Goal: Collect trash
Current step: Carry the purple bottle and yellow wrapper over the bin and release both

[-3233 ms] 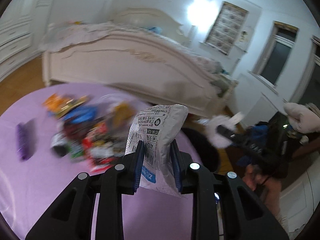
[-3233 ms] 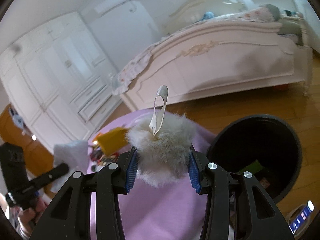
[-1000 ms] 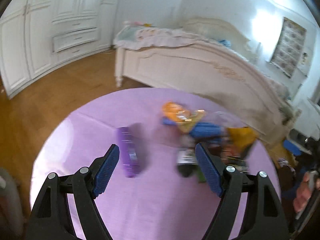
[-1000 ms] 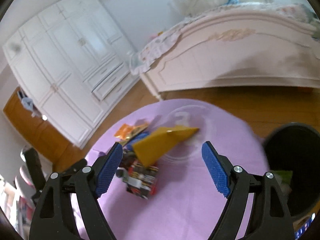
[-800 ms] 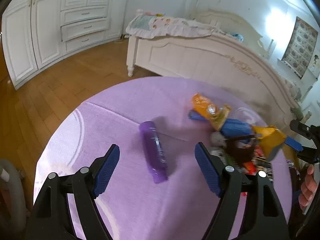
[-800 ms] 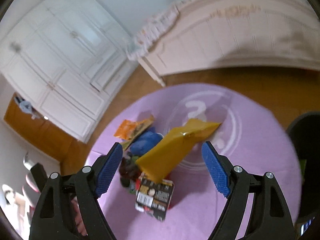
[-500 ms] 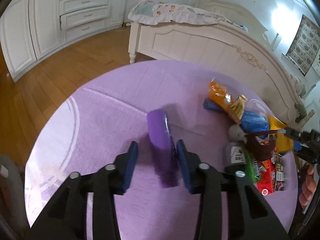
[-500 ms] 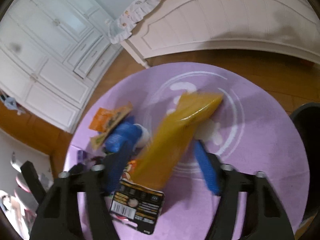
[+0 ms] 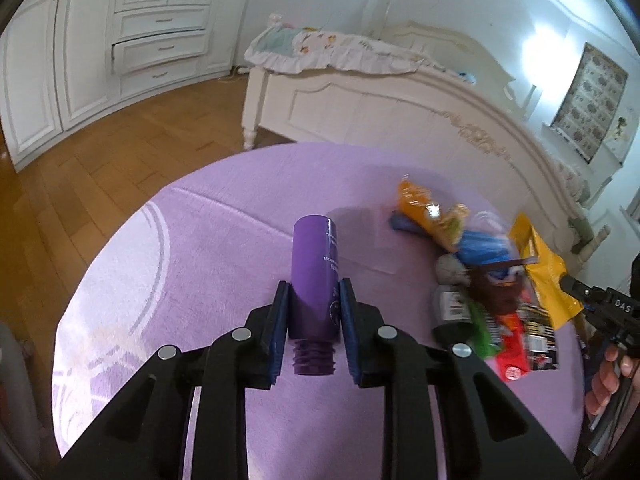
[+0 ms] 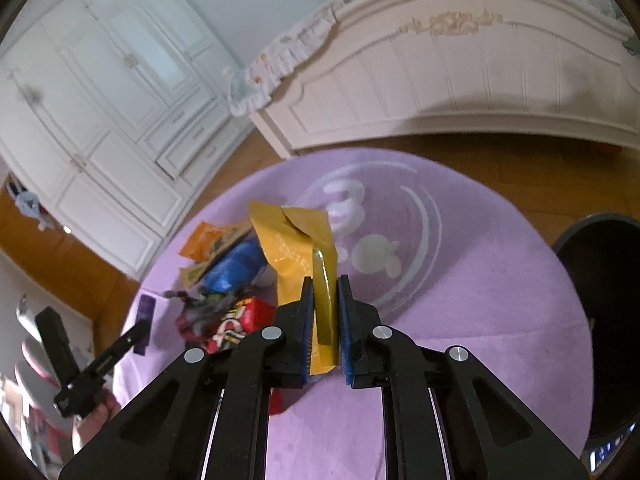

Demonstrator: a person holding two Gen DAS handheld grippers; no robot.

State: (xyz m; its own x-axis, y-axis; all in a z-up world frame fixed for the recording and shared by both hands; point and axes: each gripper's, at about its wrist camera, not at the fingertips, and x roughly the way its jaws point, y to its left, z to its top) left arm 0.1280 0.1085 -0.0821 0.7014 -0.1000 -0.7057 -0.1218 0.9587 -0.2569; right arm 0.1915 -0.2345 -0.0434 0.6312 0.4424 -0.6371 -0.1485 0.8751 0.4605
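Both grippers angle steeply down over a round purple rug [image 9: 208, 248] in a bedroom. At lower centre of the left wrist view, the left gripper [image 9: 313, 320] has its blue-padded jaws pressed against the sides of a purple bottle [image 9: 314, 268], whose threaded neck points back toward the camera and whose base sticks out ahead. At lower centre of the right wrist view, the right gripper [image 10: 323, 320] has its jaws nearly together on a yellow packet [image 10: 298, 248], which rises crumpled above the pads. A second ago both pairs of jaws stood wide and empty above the rug, the bottle lying flat and the packet resting on the litter; they have just been closing, each now with its item between the pads. The remaining wrappers [image 10: 224, 280] lie heaped at centre left of the right view. A black bin [image 10: 600, 320] stands at the right edge. A white bed [image 9: 380, 112] fills the background.
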